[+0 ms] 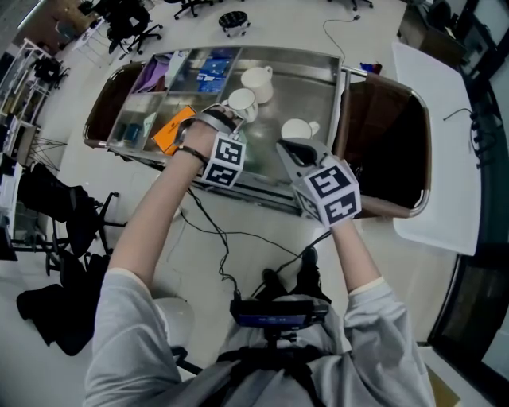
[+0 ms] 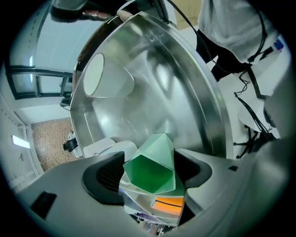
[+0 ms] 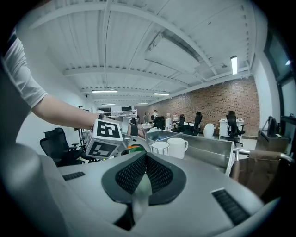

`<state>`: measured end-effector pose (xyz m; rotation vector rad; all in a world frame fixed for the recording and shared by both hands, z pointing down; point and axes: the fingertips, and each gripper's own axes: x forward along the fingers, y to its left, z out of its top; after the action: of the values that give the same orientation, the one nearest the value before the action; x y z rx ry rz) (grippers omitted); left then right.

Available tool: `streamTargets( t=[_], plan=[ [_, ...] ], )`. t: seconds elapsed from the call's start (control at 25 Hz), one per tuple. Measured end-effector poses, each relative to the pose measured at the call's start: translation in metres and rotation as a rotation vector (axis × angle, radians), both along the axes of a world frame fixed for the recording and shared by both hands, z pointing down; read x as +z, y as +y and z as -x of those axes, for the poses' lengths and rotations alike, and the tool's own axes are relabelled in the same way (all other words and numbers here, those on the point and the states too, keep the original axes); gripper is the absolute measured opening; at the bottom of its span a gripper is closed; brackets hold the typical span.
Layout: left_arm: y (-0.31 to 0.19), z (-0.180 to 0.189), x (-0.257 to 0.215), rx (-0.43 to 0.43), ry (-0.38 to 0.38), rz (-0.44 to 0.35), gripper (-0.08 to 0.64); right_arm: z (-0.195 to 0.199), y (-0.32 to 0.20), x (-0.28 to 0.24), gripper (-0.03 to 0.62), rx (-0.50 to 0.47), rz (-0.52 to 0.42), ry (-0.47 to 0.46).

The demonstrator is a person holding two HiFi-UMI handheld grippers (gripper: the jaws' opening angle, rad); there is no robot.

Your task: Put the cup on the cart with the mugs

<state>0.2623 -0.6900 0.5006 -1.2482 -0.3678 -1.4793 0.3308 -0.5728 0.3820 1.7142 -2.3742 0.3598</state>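
Observation:
A green faceted cup (image 2: 152,169) sits mouth-toward-camera between the jaws of my left gripper (image 2: 150,173), whose pads press on both its sides. It hangs low over the steel tray (image 1: 318,75) of the cart. In the head view my left gripper (image 1: 248,155) is at the tray's near edge, beside a white mug (image 1: 241,103). Two more white mugs (image 1: 256,83) (image 1: 298,129) stand on the tray. My right gripper (image 1: 296,149) hovers just right of the left one, jaws together and holding nothing. In the right gripper view its pads (image 3: 159,176) meet.
The cart's left compartments hold blue packs (image 1: 211,67) and an orange packet (image 1: 171,131). Brown bins (image 1: 394,143) hang at both ends of the cart. A white table (image 1: 437,135) stands to the right. Office chairs (image 1: 131,24) and floor cables (image 1: 223,238) surround the cart.

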Motion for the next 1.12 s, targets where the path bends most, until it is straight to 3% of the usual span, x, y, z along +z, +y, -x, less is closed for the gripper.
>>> streamTargets(
  t=[0.84, 1.0, 1.12],
  plan=[
    [0.005, -0.005, -0.013, 0.006, 0.009, -0.028, 0.385, 0.0, 0.004, 0.011, -0.005, 0.015, 0.026, -0.014],
    [0.006, -0.002, -0.026, 0.003, 0.049, -0.041, 0.385, 0.002, 0.005, 0.011, -0.005, 0.019, 0.026, -0.011],
    [0.011, 0.001, -0.05, -0.017, 0.142, -0.035, 0.385, 0.007, 0.006, 0.008, -0.005, 0.019, 0.027, -0.007]
  ],
)
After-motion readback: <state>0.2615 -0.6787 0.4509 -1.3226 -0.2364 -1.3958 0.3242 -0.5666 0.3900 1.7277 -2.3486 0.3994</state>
